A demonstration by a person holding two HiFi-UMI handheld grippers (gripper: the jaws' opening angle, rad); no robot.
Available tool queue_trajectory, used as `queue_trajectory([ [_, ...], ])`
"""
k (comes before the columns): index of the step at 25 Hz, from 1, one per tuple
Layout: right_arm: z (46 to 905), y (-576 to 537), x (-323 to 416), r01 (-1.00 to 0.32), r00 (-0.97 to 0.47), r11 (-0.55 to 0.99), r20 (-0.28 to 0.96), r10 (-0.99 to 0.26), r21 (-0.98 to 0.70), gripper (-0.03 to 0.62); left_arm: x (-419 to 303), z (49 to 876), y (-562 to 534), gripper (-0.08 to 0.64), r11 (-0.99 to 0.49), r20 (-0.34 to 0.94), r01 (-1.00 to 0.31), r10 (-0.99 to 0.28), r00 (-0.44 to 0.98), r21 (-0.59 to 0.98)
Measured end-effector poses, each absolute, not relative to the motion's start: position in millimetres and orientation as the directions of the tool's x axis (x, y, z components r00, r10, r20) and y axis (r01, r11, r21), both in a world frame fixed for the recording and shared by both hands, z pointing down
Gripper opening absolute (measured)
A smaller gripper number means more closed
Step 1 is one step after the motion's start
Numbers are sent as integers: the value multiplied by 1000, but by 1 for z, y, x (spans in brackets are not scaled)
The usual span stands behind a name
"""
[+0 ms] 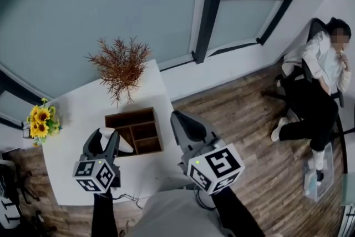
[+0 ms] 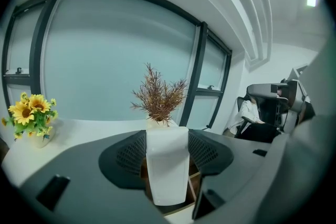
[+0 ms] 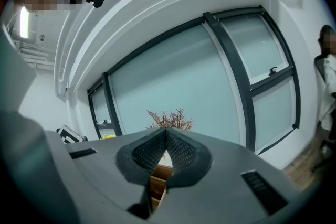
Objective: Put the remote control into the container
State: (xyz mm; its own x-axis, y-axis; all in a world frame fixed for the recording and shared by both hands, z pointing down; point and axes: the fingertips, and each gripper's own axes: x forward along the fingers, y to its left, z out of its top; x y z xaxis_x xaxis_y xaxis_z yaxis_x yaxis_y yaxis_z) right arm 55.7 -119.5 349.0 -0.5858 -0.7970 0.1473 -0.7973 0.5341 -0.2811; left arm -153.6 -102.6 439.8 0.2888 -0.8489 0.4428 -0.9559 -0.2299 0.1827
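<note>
A white remote control [image 2: 167,164] is clamped between the jaws of my left gripper [image 2: 167,152], held above the white table. In the head view the remote control [image 1: 111,139] pokes out of my left gripper [image 1: 104,142], just left of the brown wooden container [image 1: 135,130] with its divided compartments. My right gripper [image 1: 187,129] hovers at the container's right edge, jaws closed with nothing between them. In the right gripper view the right gripper [image 3: 166,136] shows its tips touching, with the wooden container [image 3: 157,185] below them.
A vase of dried reddish branches [image 1: 121,66] stands behind the container. Sunflowers [image 1: 41,120] sit at the table's left edge [image 1: 50,175]. A person sits in a chair [image 1: 319,72] at the far right on the wooden floor. Glass windows lie behind the table.
</note>
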Motion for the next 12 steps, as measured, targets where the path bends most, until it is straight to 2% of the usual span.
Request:
queue_trajectory([
  [12, 351, -121, 55, -803, -578, 525, 154, -801, -282, 5, -158, 463, -106, 258, -219, 492, -962, -827, 272, 165],
])
